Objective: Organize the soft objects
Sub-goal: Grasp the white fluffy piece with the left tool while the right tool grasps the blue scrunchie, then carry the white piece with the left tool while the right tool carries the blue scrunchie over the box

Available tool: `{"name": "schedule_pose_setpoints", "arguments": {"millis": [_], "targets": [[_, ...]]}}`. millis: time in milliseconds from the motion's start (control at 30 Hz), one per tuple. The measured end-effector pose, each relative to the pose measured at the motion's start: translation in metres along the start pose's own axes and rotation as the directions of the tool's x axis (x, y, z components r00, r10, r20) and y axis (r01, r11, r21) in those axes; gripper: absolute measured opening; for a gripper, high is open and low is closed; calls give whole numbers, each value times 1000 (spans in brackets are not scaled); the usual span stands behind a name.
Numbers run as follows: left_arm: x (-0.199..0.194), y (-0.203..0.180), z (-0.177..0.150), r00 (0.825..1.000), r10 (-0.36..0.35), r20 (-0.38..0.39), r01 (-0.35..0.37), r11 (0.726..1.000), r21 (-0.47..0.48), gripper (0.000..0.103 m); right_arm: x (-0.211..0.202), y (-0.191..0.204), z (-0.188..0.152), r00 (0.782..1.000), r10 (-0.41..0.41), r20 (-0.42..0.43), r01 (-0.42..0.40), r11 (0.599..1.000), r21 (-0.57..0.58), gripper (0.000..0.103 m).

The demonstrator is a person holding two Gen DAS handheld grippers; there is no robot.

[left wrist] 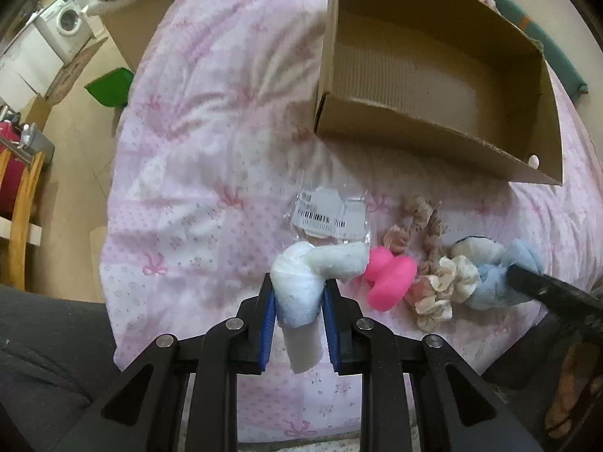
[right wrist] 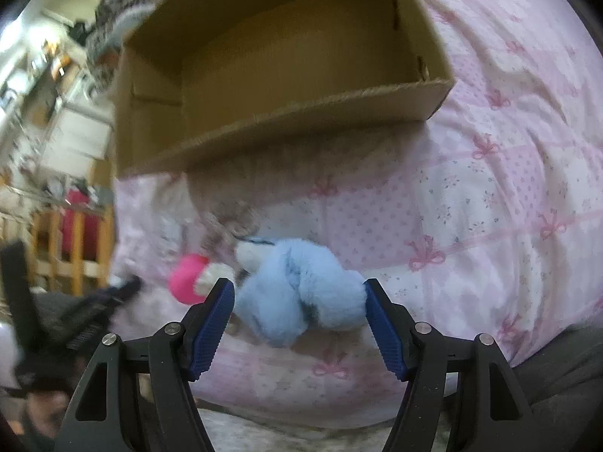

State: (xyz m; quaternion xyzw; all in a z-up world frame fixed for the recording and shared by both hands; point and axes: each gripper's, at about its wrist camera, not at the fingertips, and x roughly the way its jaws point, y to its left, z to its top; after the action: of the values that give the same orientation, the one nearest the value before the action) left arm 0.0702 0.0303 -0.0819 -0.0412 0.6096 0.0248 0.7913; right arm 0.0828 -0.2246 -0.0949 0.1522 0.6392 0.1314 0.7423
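Left wrist view: pink bow quilt (left wrist: 196, 143), washing machine (left wrist: 68, 24) at ten o'clock; left gripper (left wrist: 297, 301) squeezes white roll (left wrist: 301, 286). Right gripper (right wrist: 297, 301) gapes around blue fluff (right wrist: 297, 293).

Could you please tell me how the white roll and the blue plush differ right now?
The white roll is smooth and pinched in the left tool; the blue plush is fluffy and sits between the right tool's open pads, ungripped. Both lie on the pink quilt near the box.

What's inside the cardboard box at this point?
The cardboard box shows only bare brown walls and a pale floor; no soft item is visible in it. Its near wall hides the floor strip just behind it in both views.
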Motion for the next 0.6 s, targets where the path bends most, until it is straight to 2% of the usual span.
{"name": "schedule_pose_setpoints", "arguments": {"millis": [100,200,233,267,300,400,500,600], "targets": [[-3,-5,1,1000,-8,-1,8,1000,4,21,16,5,1,998,-56,-42,55,998,-28,73],[-3,-10,4,1000,-8,5,8,1000,8,21,25,8,2,996,-77,-45,75,996,-48,73],[-4,-10,4,1000,-8,8,8,1000,9,21,26,9,2,996,-76,-47,73,996,-56,70],[-2,-12,5,1000,-6,11,6,1000,10,21,28,9,1,996,-77,-48,74,995,-68,63],[1,-12,6,1000,-5,13,5,1000,11,21,30,10,1,996,-78,-52,74,994,-77,49],[4,-8,7,1000,-6,15,6,1000,3,21,29,14,0,997,-53,-52,48,995,-91,35],[3,-4,8,1000,-8,21,8,1000,-9,21,15,13,-1,1000,-11,-21,9,996,-90,24],[-1,-1,9,999,-9,40,9,1000,-21,21,-10,5,-1,998,24,59,-20,997,-70,20]]}}
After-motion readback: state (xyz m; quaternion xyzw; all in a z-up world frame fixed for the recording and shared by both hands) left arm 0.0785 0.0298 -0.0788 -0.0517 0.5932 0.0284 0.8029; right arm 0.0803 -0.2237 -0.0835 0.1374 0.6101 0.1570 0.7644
